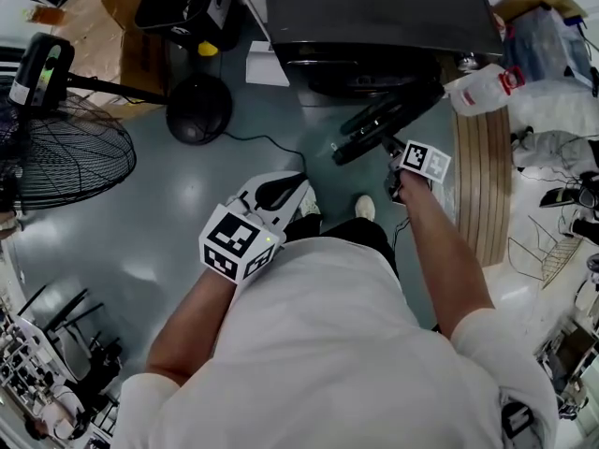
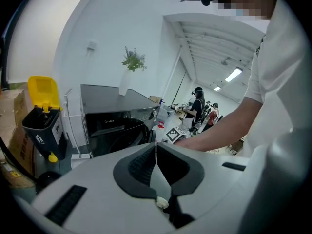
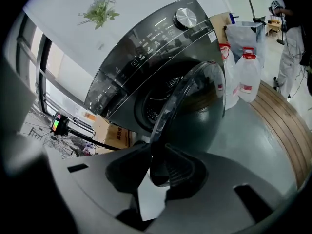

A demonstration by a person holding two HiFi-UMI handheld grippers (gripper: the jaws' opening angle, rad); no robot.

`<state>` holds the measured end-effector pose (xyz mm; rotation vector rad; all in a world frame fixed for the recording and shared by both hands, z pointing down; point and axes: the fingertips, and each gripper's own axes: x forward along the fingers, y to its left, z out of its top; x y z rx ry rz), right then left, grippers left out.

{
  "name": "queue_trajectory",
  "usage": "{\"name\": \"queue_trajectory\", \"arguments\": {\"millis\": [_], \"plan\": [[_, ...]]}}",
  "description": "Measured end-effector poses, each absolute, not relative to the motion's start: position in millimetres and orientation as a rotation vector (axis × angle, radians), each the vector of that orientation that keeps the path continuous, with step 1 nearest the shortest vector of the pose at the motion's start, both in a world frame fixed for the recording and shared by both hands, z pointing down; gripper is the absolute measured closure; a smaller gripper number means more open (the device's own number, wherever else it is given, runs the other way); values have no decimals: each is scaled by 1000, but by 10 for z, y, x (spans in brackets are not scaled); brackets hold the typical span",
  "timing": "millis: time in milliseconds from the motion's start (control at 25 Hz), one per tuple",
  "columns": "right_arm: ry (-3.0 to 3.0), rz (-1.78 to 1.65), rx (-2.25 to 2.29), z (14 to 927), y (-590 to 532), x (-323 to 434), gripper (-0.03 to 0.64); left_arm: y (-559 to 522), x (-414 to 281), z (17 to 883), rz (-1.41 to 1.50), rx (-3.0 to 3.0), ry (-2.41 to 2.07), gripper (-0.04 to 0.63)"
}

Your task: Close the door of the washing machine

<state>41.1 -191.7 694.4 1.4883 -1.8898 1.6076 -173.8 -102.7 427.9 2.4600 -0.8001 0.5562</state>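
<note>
The dark washing machine (image 1: 374, 12) stands at the top of the head view, and its round door (image 1: 384, 120) is swung open toward me. In the right gripper view the door's glass bowl (image 3: 195, 116) and the drum opening (image 3: 153, 104) fill the middle. My right gripper (image 1: 393, 148) is at the door's outer edge, and its jaws (image 3: 157, 147) are shut on the door's rim. My left gripper (image 1: 281, 190) hangs over the floor left of the door, apart from it. Its pads (image 2: 146, 162) meet with nothing between them.
A floor fan (image 1: 56, 148) and a round black base (image 1: 198, 108) stand at the left. Plastic jugs (image 1: 482, 87) sit on a wooden slatted platform (image 1: 482, 185) right of the machine. A black bin with a yellow lid (image 2: 41, 116) stands left of the machine. People (image 2: 197, 106) stand far behind.
</note>
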Motion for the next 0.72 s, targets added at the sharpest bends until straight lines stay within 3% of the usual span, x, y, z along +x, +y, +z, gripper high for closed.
{"name": "queue_trajectory", "arguments": {"millis": [720], "plan": [[-1912,1647,1534,6900,-2619,28,532,-1290,-2124,4329,533,2439,-825,574]]}}
